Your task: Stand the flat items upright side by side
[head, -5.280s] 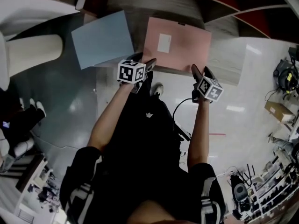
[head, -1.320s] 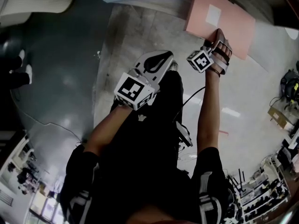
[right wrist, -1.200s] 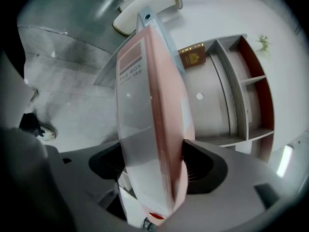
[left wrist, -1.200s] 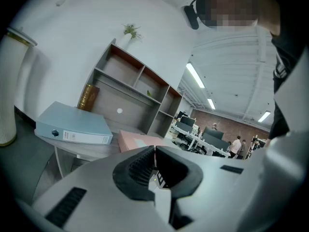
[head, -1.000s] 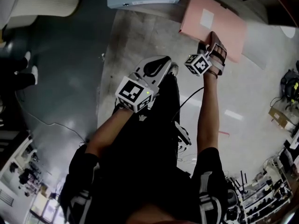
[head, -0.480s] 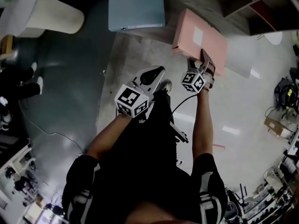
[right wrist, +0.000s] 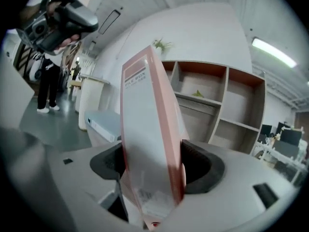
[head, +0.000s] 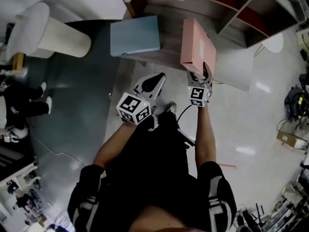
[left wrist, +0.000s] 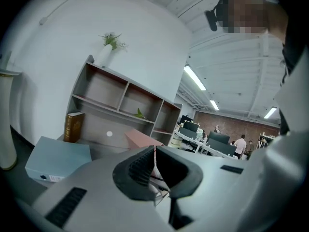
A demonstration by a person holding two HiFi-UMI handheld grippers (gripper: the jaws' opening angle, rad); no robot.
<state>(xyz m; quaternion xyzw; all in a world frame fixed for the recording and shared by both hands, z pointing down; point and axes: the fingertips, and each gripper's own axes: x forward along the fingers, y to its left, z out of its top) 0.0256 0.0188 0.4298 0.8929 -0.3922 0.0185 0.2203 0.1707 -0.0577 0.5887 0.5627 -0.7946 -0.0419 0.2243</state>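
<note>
A pink file box [head: 195, 45] stands tilted up on its edge on the low wooden top [head: 169, 42]. My right gripper [head: 199, 74] is shut on its near end, one jaw on each broad face. In the right gripper view the pink file box [right wrist: 149, 129] rises between the jaws of the right gripper [right wrist: 152, 170], spine label toward the camera. A blue file box [head: 135, 35] lies flat to the left, apart from it. My left gripper [head: 152, 81] hangs shut and empty over the floor, short of the top. From the left gripper [left wrist: 154, 170], the blue file box [left wrist: 58, 159] and pink file box [left wrist: 142, 139] lie ahead.
An open wooden shelf unit [head: 193, 4] stands behind the top, with a brown book [left wrist: 72, 127] in a lower compartment. A white cylinder [head: 53, 35] stands on the floor at the left. People stand at the far left [right wrist: 48, 86]. Cluttered benches line the right side.
The pink file box has gone from lying flat to standing nearly on edge, turned by my right gripper. The left gripper has stayed shut and low. The head view has swung toward the shelf.
</note>
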